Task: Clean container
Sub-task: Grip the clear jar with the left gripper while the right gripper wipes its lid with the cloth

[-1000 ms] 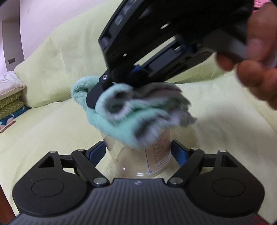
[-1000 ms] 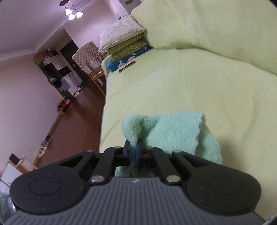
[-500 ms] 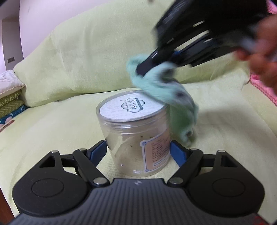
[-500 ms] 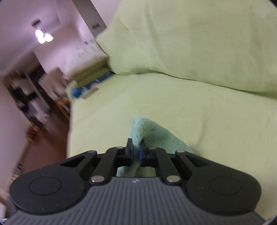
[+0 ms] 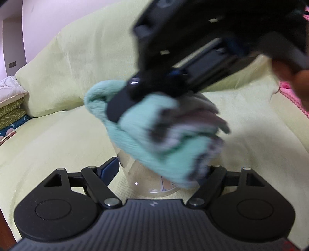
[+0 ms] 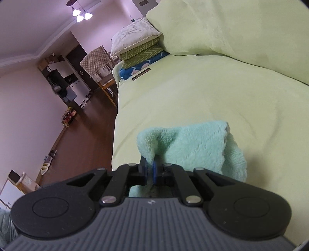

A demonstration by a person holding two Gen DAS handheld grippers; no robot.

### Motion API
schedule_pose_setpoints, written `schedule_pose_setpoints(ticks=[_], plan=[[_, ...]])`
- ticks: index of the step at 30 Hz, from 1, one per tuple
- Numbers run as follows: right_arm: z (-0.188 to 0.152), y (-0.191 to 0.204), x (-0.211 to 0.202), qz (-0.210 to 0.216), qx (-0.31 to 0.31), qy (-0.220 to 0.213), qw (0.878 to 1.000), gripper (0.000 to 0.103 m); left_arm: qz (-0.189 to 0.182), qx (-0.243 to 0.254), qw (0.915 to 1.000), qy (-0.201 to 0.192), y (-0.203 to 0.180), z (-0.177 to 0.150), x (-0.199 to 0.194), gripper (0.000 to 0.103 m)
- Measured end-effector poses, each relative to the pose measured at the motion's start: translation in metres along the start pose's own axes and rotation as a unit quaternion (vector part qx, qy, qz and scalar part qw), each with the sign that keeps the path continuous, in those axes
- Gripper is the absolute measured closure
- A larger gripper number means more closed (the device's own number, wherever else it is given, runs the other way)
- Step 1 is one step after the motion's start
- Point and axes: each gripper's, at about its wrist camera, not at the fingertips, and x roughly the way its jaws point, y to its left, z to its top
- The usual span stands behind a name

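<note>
pale green fabric covers the sofa (image 5: 63, 135) that fills both views, seat and backrest alike. a clear plastic jar (image 5: 146, 177) stands upright on the seat, between the two fingers of the left gripper (image 5: 160, 170); the blue-padded left finger (image 5: 109, 169) lies at the jar's wall, the other one is mostly hidden behind cloth, so whether the jaws press on the jar cannot be told. a label shows on the jar's lower side, its print too blurred to read.

over the jar's top lies a mint-green towel (image 5: 154, 139), bunched, with grey and pale folds on its right side. it covers the lid and hangs down the jar's right flank. the right gripper (image 5: 123, 104) comes in from the upper right, blurred, with one black finger laid across the towel. part of a hand (image 5: 293, 83) shows at the right edge behind it.

from the right wrist, the right gripper (image 6: 150, 170) has its jaws drawn almost together, pinching a fold of the towel (image 6: 197, 148), which spreads ahead and to the right over the sofa (image 6: 212, 92). the jar is hidden beneath.

stacked cushions (image 6: 139, 44) sit at the sofa's far end. beyond them are a wooden floor (image 6: 83, 139), pinkish walls and a lit ceiling lamp (image 6: 80, 14).
</note>
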Motion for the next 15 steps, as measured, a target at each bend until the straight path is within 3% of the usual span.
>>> schedule_pose_setpoints(ticks=[5, 15], plan=[[0.013, -0.003, 0.014, -0.014, -0.009, -0.01, 1.0, 0.103, 0.006, 0.011, 0.9999, -0.001, -0.003, -0.001, -0.001, 0.023], [0.017, -0.019, -0.002, -0.113, -0.002, -0.063, 0.992, 0.101, -0.002, 0.002, 1.0, 0.001, -0.005, 0.0, -0.006, 0.026]])
